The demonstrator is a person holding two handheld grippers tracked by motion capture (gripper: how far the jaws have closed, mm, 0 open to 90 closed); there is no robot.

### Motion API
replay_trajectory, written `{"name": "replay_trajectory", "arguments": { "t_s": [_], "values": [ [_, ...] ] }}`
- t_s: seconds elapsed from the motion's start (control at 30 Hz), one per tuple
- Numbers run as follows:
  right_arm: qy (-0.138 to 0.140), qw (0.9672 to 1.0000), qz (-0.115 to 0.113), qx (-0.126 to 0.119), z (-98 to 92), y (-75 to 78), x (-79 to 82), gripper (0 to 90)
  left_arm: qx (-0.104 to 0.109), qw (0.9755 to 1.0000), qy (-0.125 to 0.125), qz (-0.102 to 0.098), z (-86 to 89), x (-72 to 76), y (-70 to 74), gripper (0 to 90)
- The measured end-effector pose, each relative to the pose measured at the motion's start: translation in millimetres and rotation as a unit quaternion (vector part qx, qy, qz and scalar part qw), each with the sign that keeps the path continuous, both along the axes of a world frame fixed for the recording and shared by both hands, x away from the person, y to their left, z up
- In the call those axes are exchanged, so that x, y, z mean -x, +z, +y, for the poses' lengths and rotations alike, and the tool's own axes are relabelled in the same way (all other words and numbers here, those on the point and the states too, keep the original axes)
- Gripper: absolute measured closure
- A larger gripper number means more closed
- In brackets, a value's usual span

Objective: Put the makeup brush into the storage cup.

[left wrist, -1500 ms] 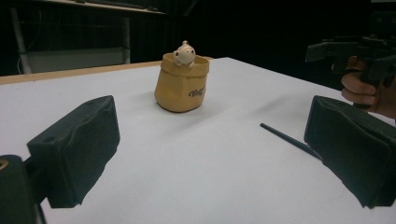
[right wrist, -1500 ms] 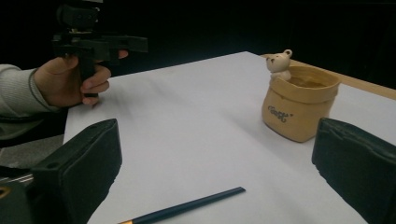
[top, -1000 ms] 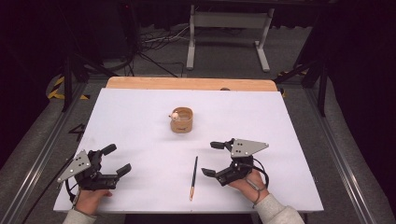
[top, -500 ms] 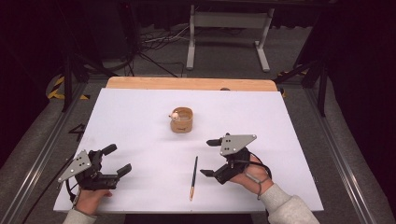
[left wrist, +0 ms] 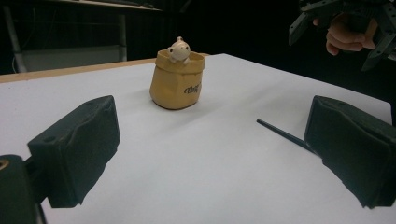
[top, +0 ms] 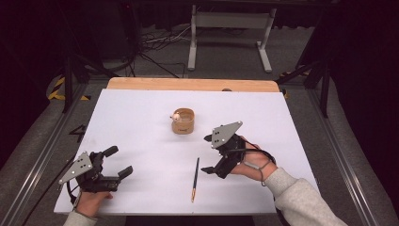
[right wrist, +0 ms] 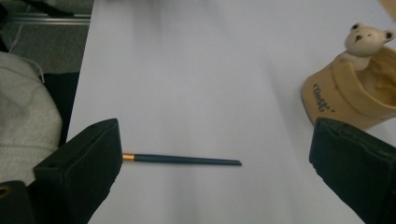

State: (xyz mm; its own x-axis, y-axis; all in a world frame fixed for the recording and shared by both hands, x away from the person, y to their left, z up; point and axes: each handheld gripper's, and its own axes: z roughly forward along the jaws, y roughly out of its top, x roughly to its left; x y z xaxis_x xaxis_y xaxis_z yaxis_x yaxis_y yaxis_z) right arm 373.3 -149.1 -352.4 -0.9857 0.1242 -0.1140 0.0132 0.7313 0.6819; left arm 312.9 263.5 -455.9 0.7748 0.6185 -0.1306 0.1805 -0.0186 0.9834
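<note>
High view had the pencil (top: 195,179) flat on the white table (top: 141,122), between my hands, near the pot (top: 183,121). Right tongs (top: 206,154) had just been opening, nothing between; left tongs (top: 118,161) spread, empty. Pencil looked light, stiff, roll-prone; I'd pinch mid-shaft.

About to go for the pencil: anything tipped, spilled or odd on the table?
Nothing stands out. The bear-topped holder stands upright, the pencil lies flat and whole on the white table, and the open right gripper hovers beside it.
</note>
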Motion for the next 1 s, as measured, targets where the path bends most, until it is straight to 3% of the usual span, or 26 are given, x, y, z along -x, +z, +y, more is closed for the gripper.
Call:
{"name": "replay_trajectory", "arguments": {
  "t_s": [0.1, 0.47, 0.83, 1.0],
  "values": [
    [0.009, 0.9996, 0.008, 0.024, 4.2, 0.2, -3.2, 3.1, 0.000, 1.0000, 0.003, 0.000, 0.9, 1.6, -0.4, 4.2],
    [0.036, 0.9974, 0.023, 0.057, 18.6, 2.2, -8.8, 2.5, 0.000, 1.0000, 0.004, 0.001, 2.6, 4.8, -1.0, 4.1],
    [0.050, 0.9930, 0.043, 0.098, 32.2, -1.2, -19.8, 2.5, 0.000, 1.0000, 0.001, 0.002, 1.7, 2.3, -0.6, 4.1],
    [0.063, 0.9890, 0.059, 0.120, 36.3, -4.8, -23.9, 2.5, 0.000, 1.0000, 0.000, 0.000, 0.6, 1.1, -0.6, 4.1]
  ]
}}
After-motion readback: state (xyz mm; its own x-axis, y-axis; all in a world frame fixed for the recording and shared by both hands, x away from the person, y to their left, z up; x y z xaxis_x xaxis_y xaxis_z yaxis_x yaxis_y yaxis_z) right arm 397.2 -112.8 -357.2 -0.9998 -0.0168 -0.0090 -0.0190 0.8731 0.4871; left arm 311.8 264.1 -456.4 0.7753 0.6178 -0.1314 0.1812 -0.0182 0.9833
